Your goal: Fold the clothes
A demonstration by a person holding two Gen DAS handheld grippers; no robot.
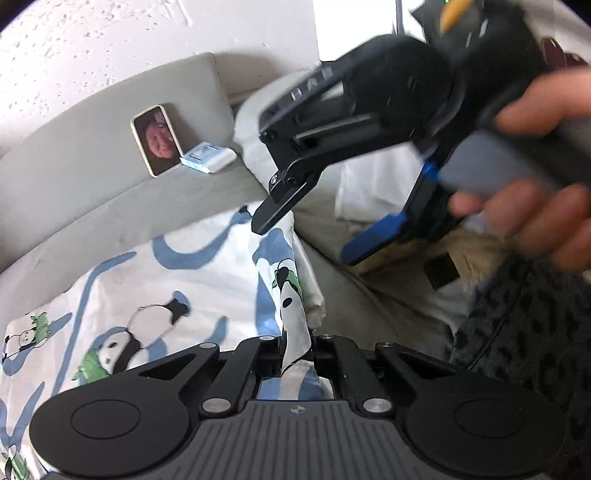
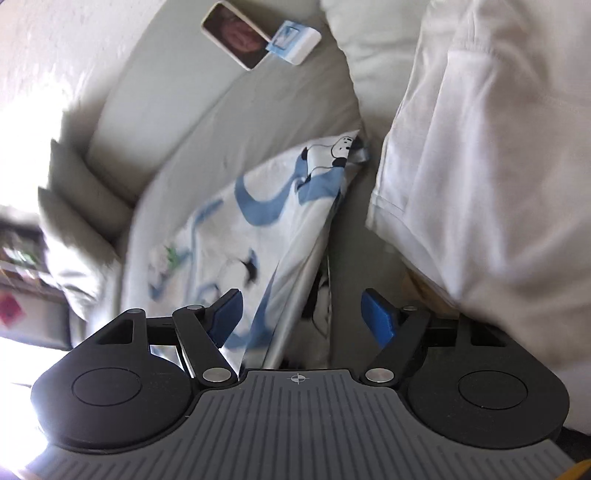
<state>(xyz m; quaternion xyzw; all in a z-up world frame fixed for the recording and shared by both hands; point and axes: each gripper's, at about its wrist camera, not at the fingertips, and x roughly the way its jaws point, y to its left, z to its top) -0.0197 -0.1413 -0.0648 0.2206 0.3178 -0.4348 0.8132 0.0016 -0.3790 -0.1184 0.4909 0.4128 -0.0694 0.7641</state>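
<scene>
In the left wrist view, the left gripper (image 1: 295, 354) sits at the bottom centre of the frame with its fingers closed tight on a bunched edge of the panda-print garment (image 1: 166, 288). From that pinch the white cloth, with its blue swirls and pandas, spreads to the lower left across the grey sofa (image 1: 110, 195). The right gripper (image 1: 373, 236) fills the upper right of that frame, held in a hand (image 1: 532, 218), its blue-tipped fingers spread apart and holding nothing. In the right wrist view, those fingers (image 2: 380, 314) stand wide open at lower centre, and a fold of the garment (image 2: 258, 221) runs up between them toward mid-frame. A white pillow (image 2: 480, 147) fills the right side. A phone (image 2: 236, 35) and a small white box (image 2: 295, 42), touching each other, lean on the sofa back at the top.
</scene>
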